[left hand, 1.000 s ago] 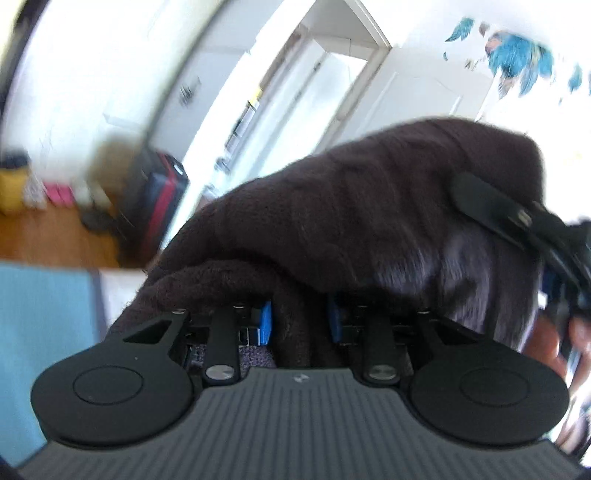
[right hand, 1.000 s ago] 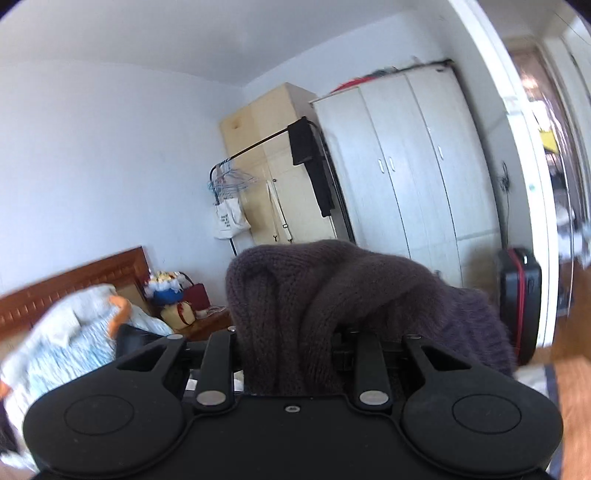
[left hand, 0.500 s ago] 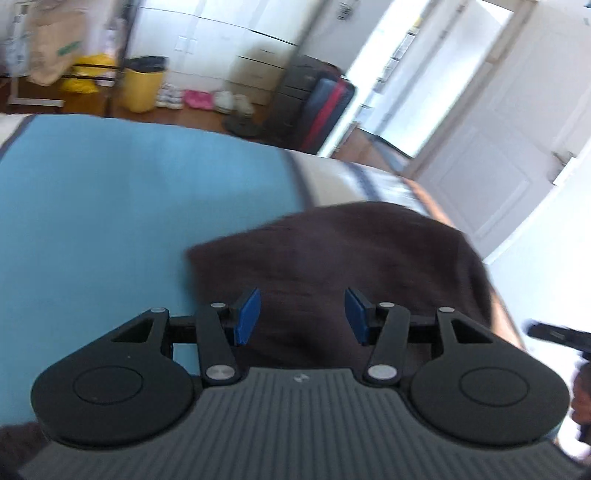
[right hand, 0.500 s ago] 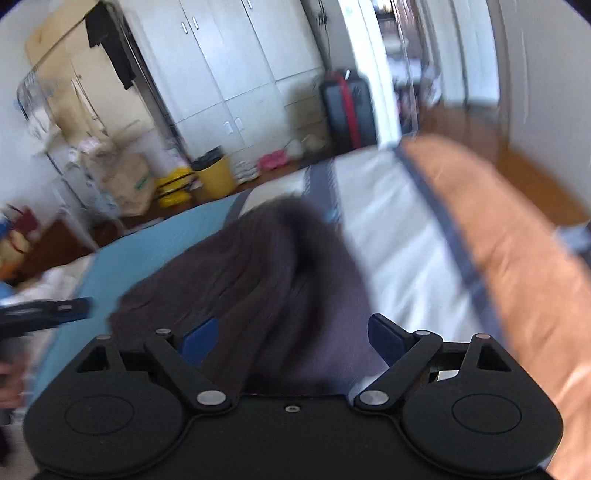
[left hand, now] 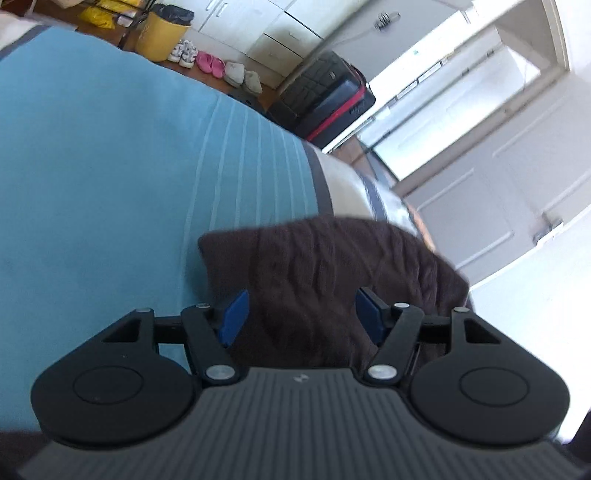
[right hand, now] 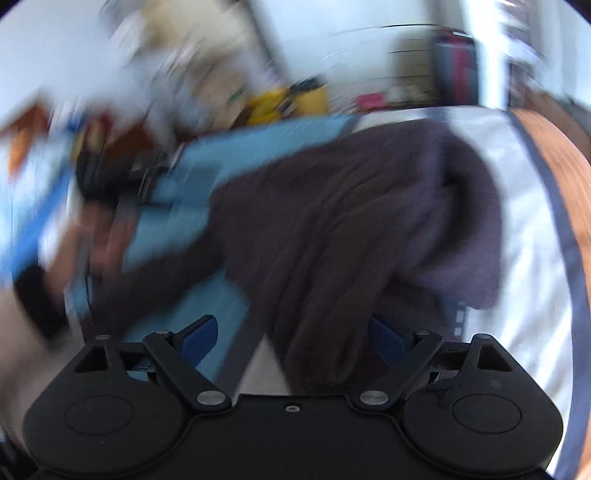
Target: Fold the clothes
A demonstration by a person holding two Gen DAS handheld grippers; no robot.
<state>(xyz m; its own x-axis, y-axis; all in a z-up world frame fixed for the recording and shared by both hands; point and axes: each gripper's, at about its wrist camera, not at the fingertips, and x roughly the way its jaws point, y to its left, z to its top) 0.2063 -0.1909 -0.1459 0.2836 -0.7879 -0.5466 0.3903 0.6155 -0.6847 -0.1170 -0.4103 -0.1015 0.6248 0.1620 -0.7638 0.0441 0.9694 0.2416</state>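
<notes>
text: none legible | suitcase [left hand: 325,96]: small mark (too blurred to read)

We have 2 wrist views, each looking down along its fingers, close over the bed [left hand: 110,177]; both share the dark sweater [left hand: 332,277].

A knitted sweater [left hand: 332,280] lies on the bedspread [left hand: 110,177] at lower centre of the left wrist view. Beyond the bed's far edge, upper centre, stands a suitcase [left hand: 325,99]; left of it shoes [left hand: 214,66] and a bin [left hand: 162,31]. In the blurred right wrist view the sweater [right hand: 351,229] seems bunched centre-right.
</notes>
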